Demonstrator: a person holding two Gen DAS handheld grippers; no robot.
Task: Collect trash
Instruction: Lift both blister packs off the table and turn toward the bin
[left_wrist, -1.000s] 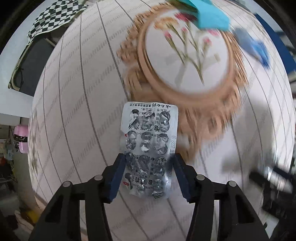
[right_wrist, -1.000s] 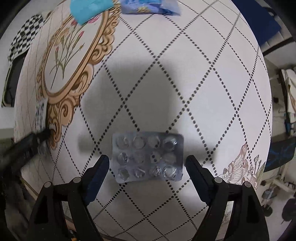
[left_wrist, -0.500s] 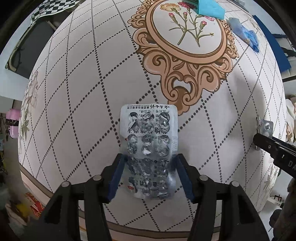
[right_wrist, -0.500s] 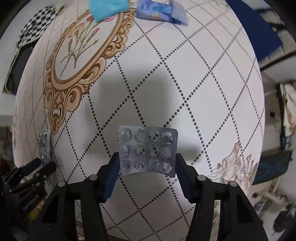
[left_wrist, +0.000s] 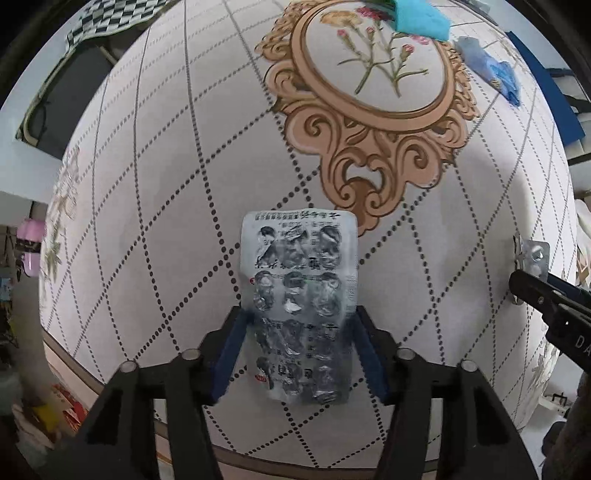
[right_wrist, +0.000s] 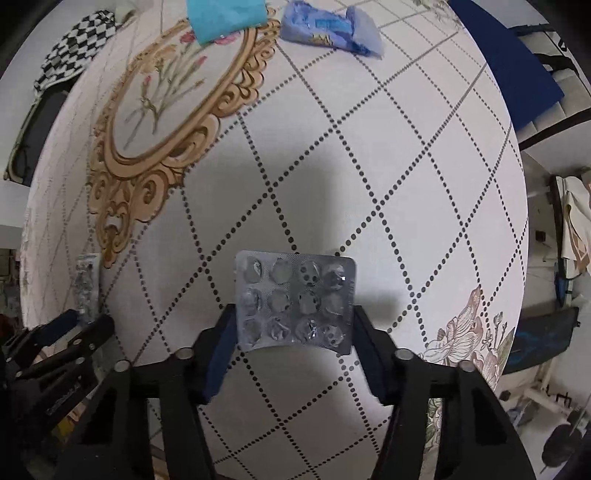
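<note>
My left gripper (left_wrist: 299, 339) is shut on an empty silver pill blister pack (left_wrist: 299, 291) with printed foil, held upright above the tablecloth. My right gripper (right_wrist: 293, 332) is shut on a second empty blister pack (right_wrist: 295, 299), held edge to edge between its blue pads and lifted off the table. Each gripper shows in the other's view: the right one at the right edge (left_wrist: 532, 291), the left one at the lower left (right_wrist: 88, 325). A blue paper scrap (right_wrist: 225, 14) and a blue plastic wrapper (right_wrist: 328, 31) lie at the far side of the table.
The table wears a white tablecloth (right_wrist: 369, 147) with dotted diamonds and a gold floral medallion (left_wrist: 373, 74). A checkered cloth (right_wrist: 70, 55) on a dark chair sits beyond the far left edge. A dark blue panel (right_wrist: 517, 66) stands at the far right. Clutter lies on the floor around.
My right gripper closed on the blister pack that lay on the table and lifted it. My left gripper kept its pack and drew back toward the near table edge.
</note>
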